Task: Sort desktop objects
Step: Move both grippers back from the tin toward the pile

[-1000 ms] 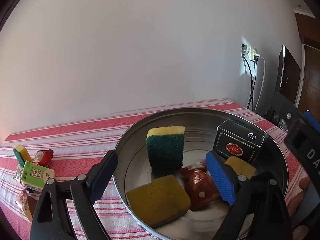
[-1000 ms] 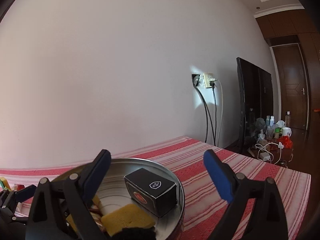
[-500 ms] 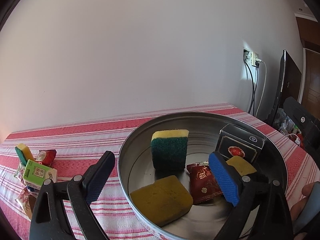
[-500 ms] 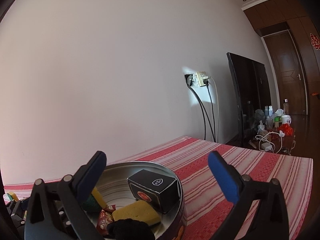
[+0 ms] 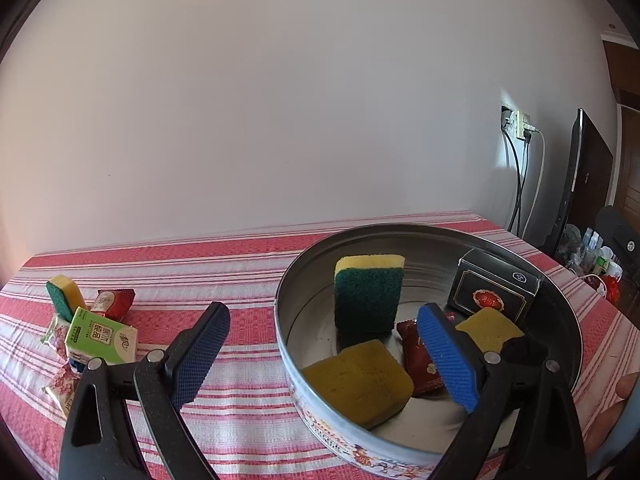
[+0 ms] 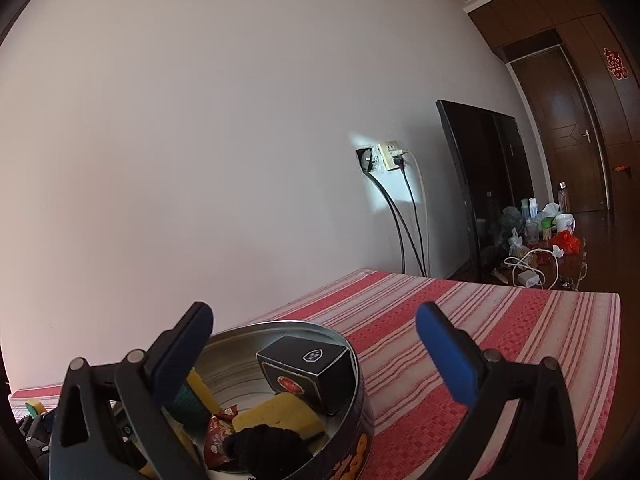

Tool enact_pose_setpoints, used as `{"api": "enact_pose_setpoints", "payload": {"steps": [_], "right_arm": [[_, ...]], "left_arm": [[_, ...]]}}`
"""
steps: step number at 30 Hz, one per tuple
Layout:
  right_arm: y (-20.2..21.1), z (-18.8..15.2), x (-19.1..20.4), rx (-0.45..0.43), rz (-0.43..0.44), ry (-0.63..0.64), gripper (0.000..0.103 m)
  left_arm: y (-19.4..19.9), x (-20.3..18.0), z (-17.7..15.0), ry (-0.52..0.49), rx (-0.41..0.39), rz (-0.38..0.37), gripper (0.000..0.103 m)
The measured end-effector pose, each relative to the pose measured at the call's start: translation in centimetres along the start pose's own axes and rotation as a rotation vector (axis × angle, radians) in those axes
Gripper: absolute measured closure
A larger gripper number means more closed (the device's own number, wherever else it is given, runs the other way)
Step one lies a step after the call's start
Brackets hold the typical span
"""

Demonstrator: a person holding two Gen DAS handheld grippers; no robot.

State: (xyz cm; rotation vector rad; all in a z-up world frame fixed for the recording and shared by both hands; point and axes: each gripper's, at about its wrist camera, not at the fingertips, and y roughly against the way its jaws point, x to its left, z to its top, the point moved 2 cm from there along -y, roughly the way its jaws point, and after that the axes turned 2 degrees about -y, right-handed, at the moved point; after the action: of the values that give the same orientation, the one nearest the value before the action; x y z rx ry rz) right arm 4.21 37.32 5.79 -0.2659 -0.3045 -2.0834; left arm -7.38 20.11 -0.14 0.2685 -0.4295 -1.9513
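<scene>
Desktop objects: sorting target; part of the set lies in the round metal tin (image 5: 560, 304), the rest lies loose on the tabletop (image 5: 248, 280).

Left wrist view
- Left tongs (image 5: 320, 356): wide open, holding nothing; one pad hangs over the striped cloth, the other over the tin interior.
- Tin contents: green-and-yellow sponge (image 5: 368, 292) standing on edge, yellow sponge (image 5: 360, 380) near the front wall, second yellow sponge (image 5: 490, 326), red snack packet (image 5: 416, 352), black box (image 5: 496, 292) against the far wall.
- Loose pile: green carton (image 5: 100, 334), small sponge (image 5: 64, 296), red packet (image 5: 114, 302) and floral wrappers, grouped at the left edge, well apart from the tin.
- Person: fingertips show at the right edge, beside the tin.

Right wrist view
- Right tongs (image 6: 316, 352): at full spread, nothing between the pads; pointing nearly level above the tin.
- Tin: black box and yellow sponge confirmed inside; a dark object at the near rim cannot be identified.

Step in hand (judgement)
- Status: release into the tin appears complete; next pick is the loose pile.
- Method: lift the left tongs clear of the tin wall before swinging left.
- Grip: take one item only; approach the carton across its narrow faces.
- Caution: the wrappers are thin and may slip; the pile items touch, so a low approach could drag neighbours.
</scene>
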Motion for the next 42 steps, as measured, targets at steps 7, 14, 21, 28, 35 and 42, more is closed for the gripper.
{"api": "enact_pose_setpoints", "payload": {"steps": [7,14,21,28,35,42], "right_arm": [[1.8,-0.5,2.2,-0.016,0.029,0.054,0.000],[3.3,-1.4,4.4,-0.012,0.071,0.083,0.000],[4.4,-2.5,6.8,0.027,0.134,0.083,0.000],[5.1,-3.8,10.0,0.068,0.210,0.107,0.000],[5.6,-5.3,13.7,0.111,0.280,0.142,0.000],[5.8,-7.2,17.9,0.168,0.346,0.204,0.000]], "left_arm": [[0.8,1.5,-0.3,0.007,-0.006,0.045,0.007],[1.5,3.3,-0.8,0.014,-0.001,0.072,0.007],[2.6,6.3,-1.4,0.009,0.002,0.118,0.007],[3.4,10.6,-2.1,0.037,0.027,0.169,0.007],[3.8,15.2,-2.6,0.068,0.053,0.234,0.007],[4.3,20.2,-3.0,0.077,0.058,0.323,0.007]]}}
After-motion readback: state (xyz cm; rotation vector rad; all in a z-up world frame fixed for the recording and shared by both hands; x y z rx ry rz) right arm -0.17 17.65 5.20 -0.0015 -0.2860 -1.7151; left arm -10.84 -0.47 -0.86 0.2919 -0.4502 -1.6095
